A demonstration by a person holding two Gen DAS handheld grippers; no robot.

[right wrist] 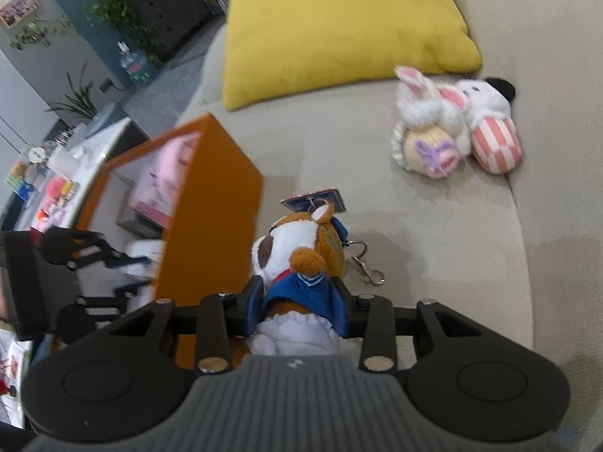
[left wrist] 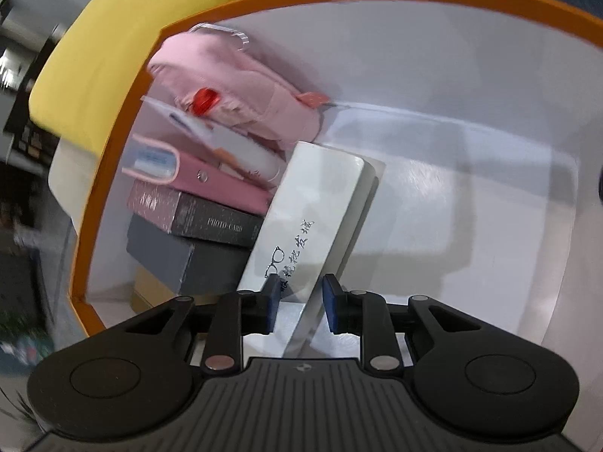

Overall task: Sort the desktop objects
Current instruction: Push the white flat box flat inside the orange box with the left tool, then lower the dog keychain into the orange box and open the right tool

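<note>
The left gripper (left wrist: 299, 303) reaches into an orange-rimmed storage box with a white inside (left wrist: 452, 86); a long white glasses case printed with black characters (left wrist: 312, 218) lies between its blue pads (left wrist: 331, 301), the left pad against the case and the right one just off it (so the jaws stand spread, not pinching). The case leans with its far end on a stack at the box's left side: a dark grey box (left wrist: 162, 252) at the bottom, a black and pink box lettered PHOTO CARD (left wrist: 211, 218) on it, a pink snap-button notebook (left wrist: 222, 184) above that, and a soft pink pouch with a red tag (left wrist: 233, 83) on top.

The right gripper (right wrist: 297, 301) is pressed onto a brown and white plush dog in a blue jacket and white trousers (right wrist: 297, 248), its pads squeezing the jacket; a metal clasp (right wrist: 367, 267) hangs from the toy. The dog is just beside the box's orange outer wall, over a beige sofa (right wrist: 433, 248); farther off on the seat lie a white rabbit plush (right wrist: 426, 132) touching a white plush in pink striped trousers (right wrist: 490, 120), with a yellow cushion (right wrist: 339, 26) behind them.
</note>
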